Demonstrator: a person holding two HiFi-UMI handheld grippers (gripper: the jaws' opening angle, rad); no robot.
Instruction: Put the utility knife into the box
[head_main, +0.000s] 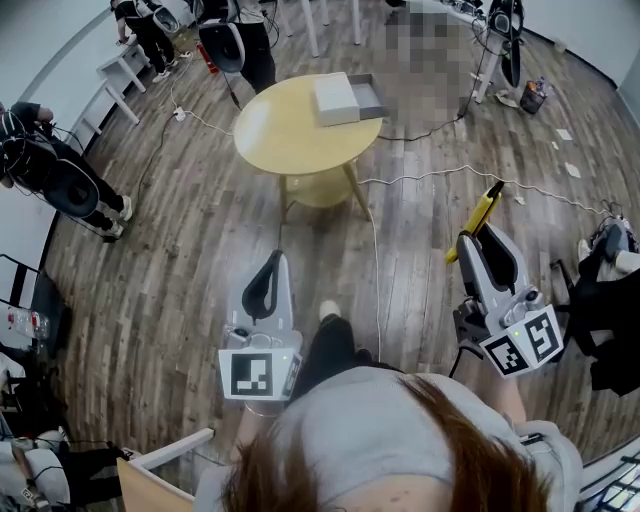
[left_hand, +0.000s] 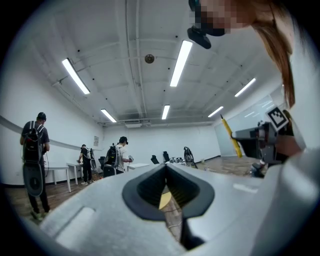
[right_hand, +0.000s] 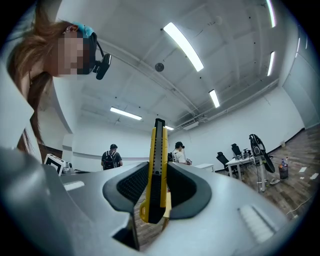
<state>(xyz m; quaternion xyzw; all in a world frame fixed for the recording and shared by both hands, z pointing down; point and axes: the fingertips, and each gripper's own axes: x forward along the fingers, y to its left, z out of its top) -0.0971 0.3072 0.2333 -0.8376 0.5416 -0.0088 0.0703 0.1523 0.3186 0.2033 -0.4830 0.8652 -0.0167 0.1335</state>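
Our right gripper (head_main: 472, 236) clamps one yellow utility knife (head_main: 483, 211) in mid-air; our left gripper (head_main: 275, 259) is closed, empty. One box (head_main: 338, 97) sits at the one round table's (head_main: 290, 145) far edge.

Grey left gripper (head_main: 276, 260), grey top (head_main: 380, 420)

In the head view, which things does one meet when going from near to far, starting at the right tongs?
Right tongs, shut on the utility knife that sticks out beyond them → wooden floor → round yellow table → white box on the table's far side.
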